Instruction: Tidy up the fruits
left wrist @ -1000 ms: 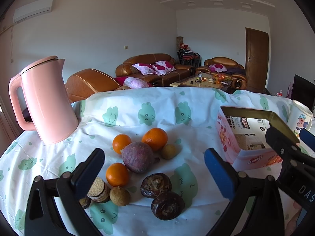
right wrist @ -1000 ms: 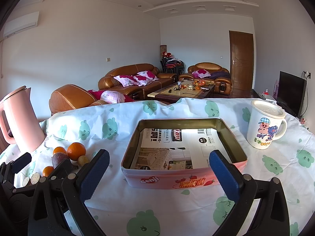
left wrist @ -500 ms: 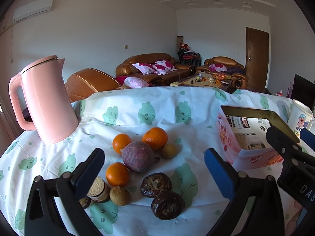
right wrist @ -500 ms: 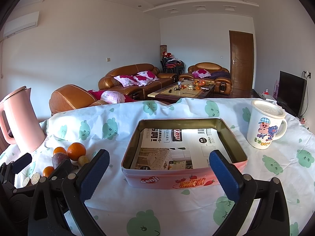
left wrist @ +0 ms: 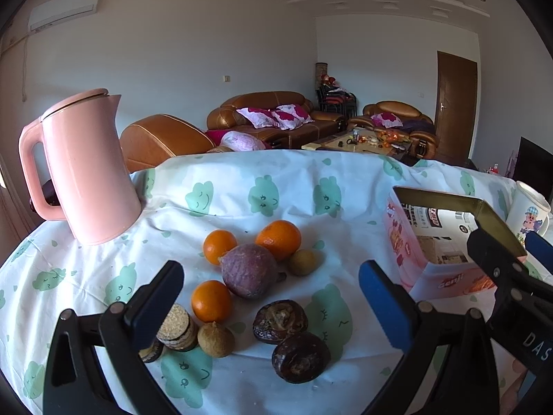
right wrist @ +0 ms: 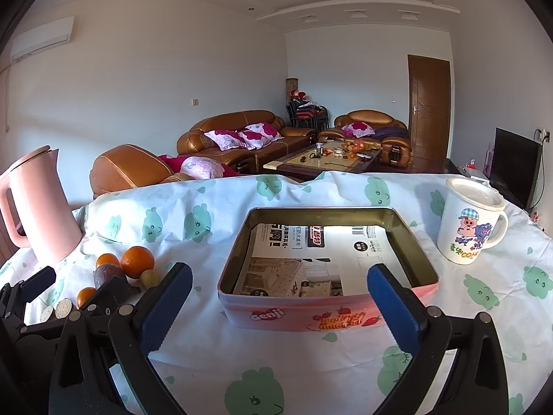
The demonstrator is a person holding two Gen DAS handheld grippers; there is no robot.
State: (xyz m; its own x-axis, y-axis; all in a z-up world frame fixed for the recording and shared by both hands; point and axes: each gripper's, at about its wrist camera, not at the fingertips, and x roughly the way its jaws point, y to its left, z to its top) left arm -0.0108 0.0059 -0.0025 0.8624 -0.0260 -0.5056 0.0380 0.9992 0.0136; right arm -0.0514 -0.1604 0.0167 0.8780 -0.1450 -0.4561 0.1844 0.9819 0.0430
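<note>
A cluster of fruit lies on the tablecloth: three oranges point(left wrist: 278, 238), a purple fruit point(left wrist: 249, 270), a small yellow fruit point(left wrist: 303, 261), two dark wrinkled fruits point(left wrist: 300, 357), a brown round fruit point(left wrist: 215, 339) and a sliced piece point(left wrist: 175, 327). My left gripper point(left wrist: 271, 290) hovers open just in front of them, holding nothing. To the right stands an open pink tin point(right wrist: 328, 314) lined with printed paper. My right gripper point(right wrist: 278, 294) is open before the tin's near wall, empty. The same fruit point(right wrist: 137, 261) shows at the left of the right wrist view.
A pink kettle point(left wrist: 86, 166) stands at the back left of the table. A white cartoon mug point(right wrist: 471, 220) with a lid stands right of the tin. The tablecloth point(right wrist: 276, 363) covers the table; sofas and a coffee table lie beyond.
</note>
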